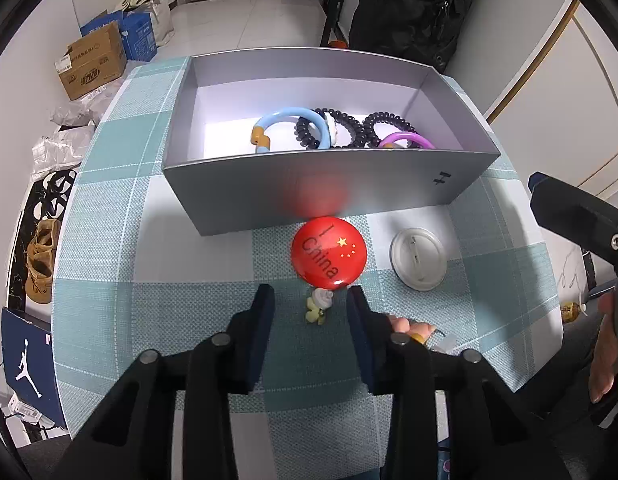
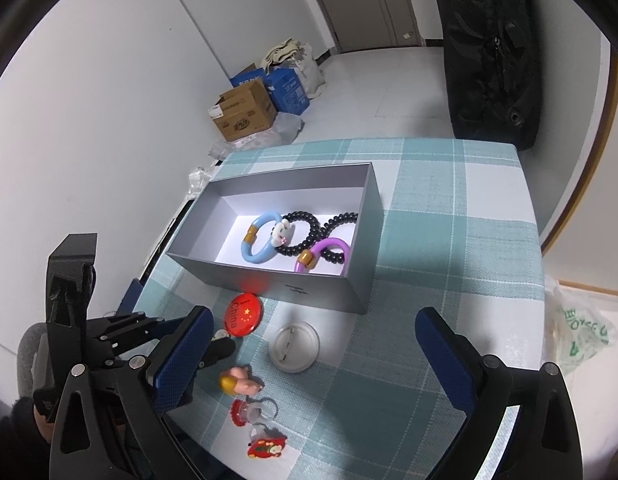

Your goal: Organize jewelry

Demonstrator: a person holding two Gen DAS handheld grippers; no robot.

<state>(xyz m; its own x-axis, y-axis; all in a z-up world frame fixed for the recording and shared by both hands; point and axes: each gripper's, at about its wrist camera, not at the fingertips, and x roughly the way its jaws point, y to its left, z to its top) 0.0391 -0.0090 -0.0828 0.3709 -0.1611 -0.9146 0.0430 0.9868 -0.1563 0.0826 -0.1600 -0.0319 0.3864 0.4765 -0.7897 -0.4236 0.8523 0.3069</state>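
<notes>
Closest to the lens, found the left tongs [image 1: 310, 296] set narrow and pointing steeply down at the worktop [image 1: 149, 300], with a small white-and-yellow charm [image 1: 319, 308] lying between the pads but touching neither, so not gripped yet. Placed the charm just below a red badge [image 1: 328, 254], near the front wall of the grey box [image 1: 309, 192], the box already holding a blue bangle [image 1: 293, 120], a purple one [image 1: 405, 140] and black coil bands [image 1: 349, 128]. Judged the charm light, hard and lumpy, perhaps plastic, though too small in view to be sure. Thought it likely to twist or pop free if pinched at a rounded end. Reckoned the better hold to be across its middle, pads square to it and low against the cloth. Marked the badge's glossy dome as slippery and best taken by the rim. Found the right tongs [image 2: 315, 314] spread wide and empty above a white badge back [image 2: 295, 346], with a pink figure [image 2: 241, 384] and two red trinkets [image 2: 249, 410] loose on the worktop nearby.
</notes>
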